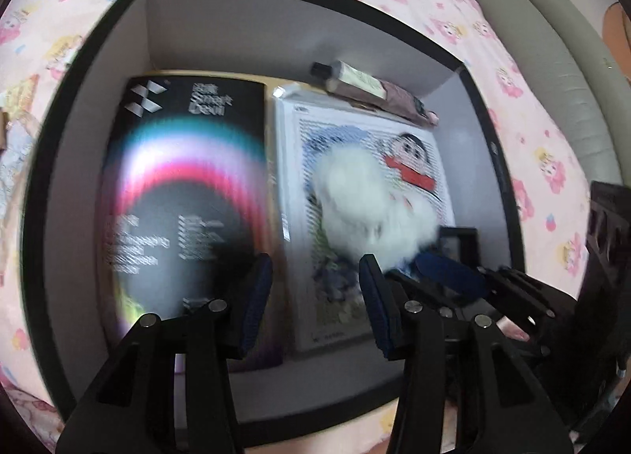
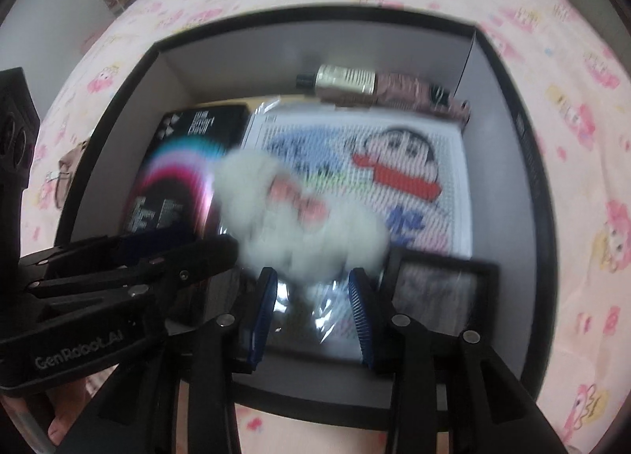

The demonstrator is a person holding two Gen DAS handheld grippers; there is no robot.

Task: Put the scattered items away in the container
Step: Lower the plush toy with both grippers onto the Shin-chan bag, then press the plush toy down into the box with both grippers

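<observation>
Fluffy toy (image 2: 299, 217): white, furry, with pink bow-like patches showing in the right wrist view; blurred in both views. Its long axis runs on a slant there, from upper left to lower right.
Where it is: inside the container (image 2: 508, 162), over the cartoon panel and overlapping the edge of the black box; whether it rests on them or is in the air cannot be told through the blur.
Right hand-held gripper (image 2: 313, 304): partly open, blue pads apart, nothing pinched; the toy's lower end sits just beyond the tips, not pressed by the pads.
Left hand-held gripper (image 1: 315, 296): partly open, empty, pointing down into the container above the seam between black box and panel.
Cartoon panel (image 2: 394, 162): flat, white-framed, in clear wrapping, showing a character with a red scarf; it takes up the right half of the floor.
Black box (image 1: 177, 178): lies flat at the left, printed with a rainbow arc and white lettering.
Bottle (image 2: 343, 79): cream label, dark cap, lying along the far wall beside a pinkish folded item (image 2: 418, 95).
Small dark frame (image 2: 441, 288): at the near right corner.
Container: black rim, grey inner walls, open top.
Bed sheet (image 2: 583, 217): pink with cartoon print, under the container.
</observation>
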